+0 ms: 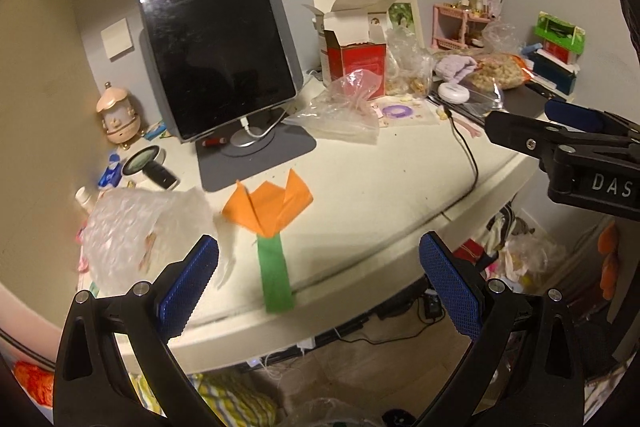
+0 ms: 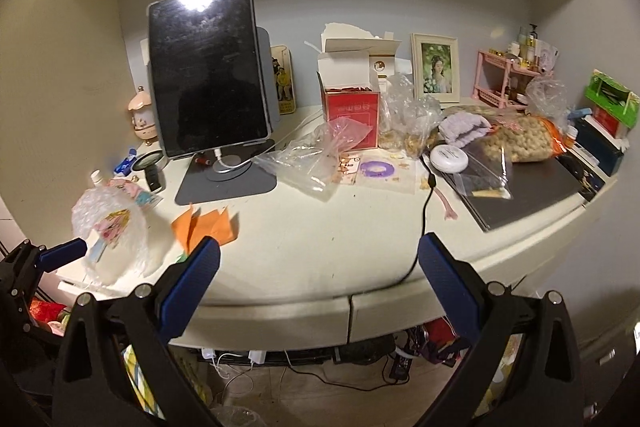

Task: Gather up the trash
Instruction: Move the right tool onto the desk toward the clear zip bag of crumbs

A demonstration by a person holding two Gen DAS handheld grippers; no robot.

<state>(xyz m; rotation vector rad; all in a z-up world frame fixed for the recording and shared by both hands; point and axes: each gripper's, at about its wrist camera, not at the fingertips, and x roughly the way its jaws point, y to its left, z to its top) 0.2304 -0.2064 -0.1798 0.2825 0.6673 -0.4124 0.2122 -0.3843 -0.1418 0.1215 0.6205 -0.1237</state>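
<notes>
Progress: none evident. No trash in either grip, no bin or bag for collection identifiable in either view. All pickup judged still to do.

Left gripper (image 1: 319, 291): fingers spread wide, nothing between them, hovering off the near edge of the desk (image 1: 400, 187).
Right gripper (image 2: 319, 291): likewise spread wide and empty, off the desk front.

Likely trash, as judged from looks alone:
- Orange-and-green folded paper flower (image 1: 272, 211), near edge of desk, at 12 o'clock just beyond the left gripper's fingers.
- Bubble wrap (image 1: 132, 227), crumpled, at 10 o'clock from the left gripper, just beside the flower.
- Crumpled clear plastic bag (image 2: 316, 159), mid-desk, at 12 o'clock from the right gripper, well apart from it.
- Opened red box (image 2: 354, 115), flaps up, directly behind the bag.
- More clear bags with snack bits (image 2: 408, 123), at 1 o'clock, beside the box.

Surface: pale cream desk, curved front edge, cluttered. Dark tablet (image 1: 216, 39) on a stand at 11 o'clock, cable plugged in. Black cable (image 2: 424, 219) trailing over the front edge. Framed photo (image 2: 435, 67) against the back wall.

Room: grey-blue wall, cream shelf overhead, cords and soft clutter on the floor below.
</notes>
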